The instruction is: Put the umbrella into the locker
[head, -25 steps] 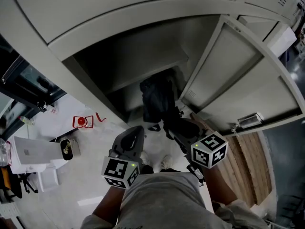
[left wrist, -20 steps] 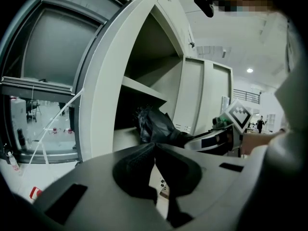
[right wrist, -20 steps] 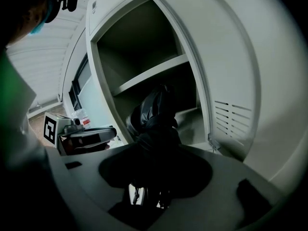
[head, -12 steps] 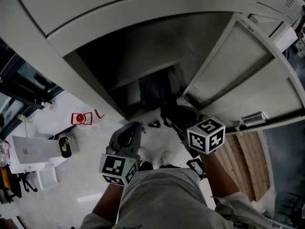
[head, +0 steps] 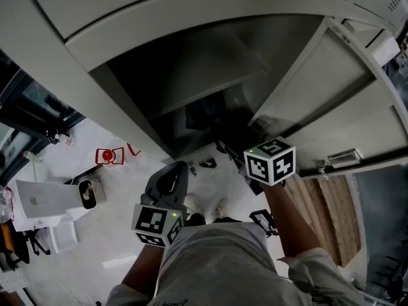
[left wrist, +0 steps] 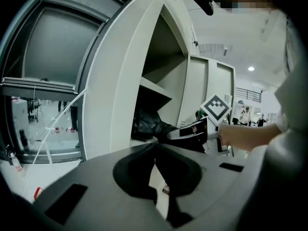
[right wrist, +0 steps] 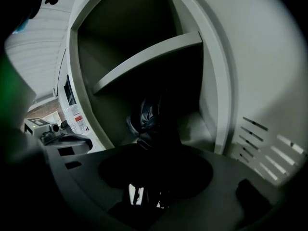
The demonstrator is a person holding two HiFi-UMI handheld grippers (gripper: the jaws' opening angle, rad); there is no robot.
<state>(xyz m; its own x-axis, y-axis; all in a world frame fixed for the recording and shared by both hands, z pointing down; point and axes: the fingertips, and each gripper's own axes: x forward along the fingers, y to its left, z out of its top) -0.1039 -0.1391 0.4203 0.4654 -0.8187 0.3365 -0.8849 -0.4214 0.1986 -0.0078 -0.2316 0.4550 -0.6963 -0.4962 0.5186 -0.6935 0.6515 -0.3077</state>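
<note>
Umbrella (head: 207,116): black, folded, inside the open locker (head: 191,18), in the compartment below the locker's shelf (head: 191,75). Its bundled fabric shows just past the locker's front edge. The far end is lost in the dark of the locker, so I cannot tell whether it touches the locker's back wall.

Right gripper (head: 233,152): reaches into the locker mouth, with its marker cube (head: 269,161) just outside the opening. In the right gripper view the jaws of the right gripper (right wrist: 149,186) are closed around the near end of the umbrella (right wrist: 151,117), which runs from them into the locker under the shelf (right wrist: 149,57).

Left gripper (head: 171,177): held back in front of the locker, apart from it and from the umbrella. In the left gripper view its jaws (left wrist: 155,150) are drawn together at the tips with nothing between them.

Locker door (head: 331,94): swung wide open to the right of the locker opening. Its vent slits (right wrist: 260,143) show in the right gripper view.
</note>
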